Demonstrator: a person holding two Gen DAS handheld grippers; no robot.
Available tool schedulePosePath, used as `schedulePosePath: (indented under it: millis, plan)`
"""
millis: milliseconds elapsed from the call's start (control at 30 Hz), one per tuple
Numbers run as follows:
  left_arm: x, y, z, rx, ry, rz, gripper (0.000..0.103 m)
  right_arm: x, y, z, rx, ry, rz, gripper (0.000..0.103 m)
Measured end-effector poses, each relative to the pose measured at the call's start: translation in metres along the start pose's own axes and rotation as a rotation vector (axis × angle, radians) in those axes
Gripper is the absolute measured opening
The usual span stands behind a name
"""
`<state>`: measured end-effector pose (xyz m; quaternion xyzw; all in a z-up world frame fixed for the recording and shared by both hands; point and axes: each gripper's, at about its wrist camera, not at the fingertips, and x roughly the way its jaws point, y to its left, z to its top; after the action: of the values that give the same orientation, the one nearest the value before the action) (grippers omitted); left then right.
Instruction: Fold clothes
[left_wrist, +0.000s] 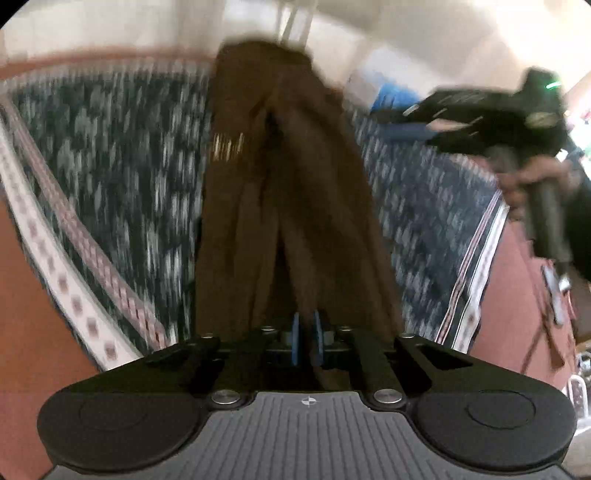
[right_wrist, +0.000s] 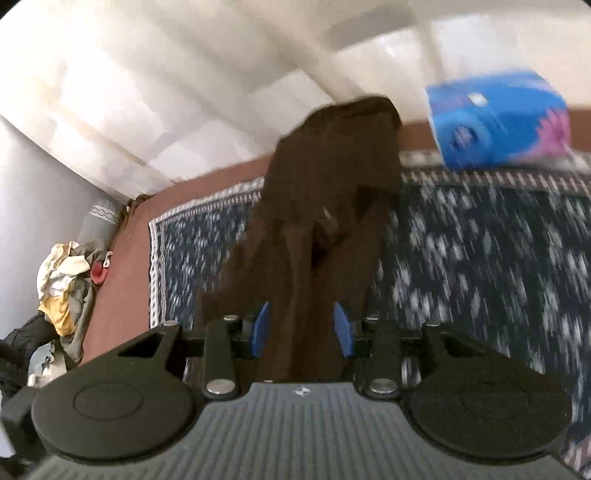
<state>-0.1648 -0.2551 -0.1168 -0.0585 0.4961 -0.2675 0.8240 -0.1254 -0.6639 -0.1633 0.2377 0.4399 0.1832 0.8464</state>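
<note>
Done: we see the brown garment (left_wrist: 280, 192) bunched lengthwise, no fold laid.
Left gripper (left_wrist: 306, 338): pinching its near end.
Right gripper (right_wrist: 301, 328): clamped on a thick bunch.
Left: folding onto the patterned cloth (right_wrist: 480, 258).

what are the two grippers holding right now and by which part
Both hold the brown garment: the left gripper pinches a narrow gathered edge, the right gripper a thicker bunch. Which part, blur hides.

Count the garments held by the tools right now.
1: the brown garment, stretched over the patterned bedspread, gripped by the left tool and the right tool. Others could be out of view.
</note>
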Motion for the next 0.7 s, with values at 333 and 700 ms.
schedulePosePath:
  millis: [333,700]
  plan:
    - [0.051,-0.002,0.101,0.144,-0.201,0.099,0.049,0.058,-0.034,0.052,0.16,-0.021,0.01,0.044]
    - [0.085,0.018,0.112,0.168,-0.1,0.048,0.007,0.08,-0.043,0.07,0.104,0.02,-0.022,0.004]
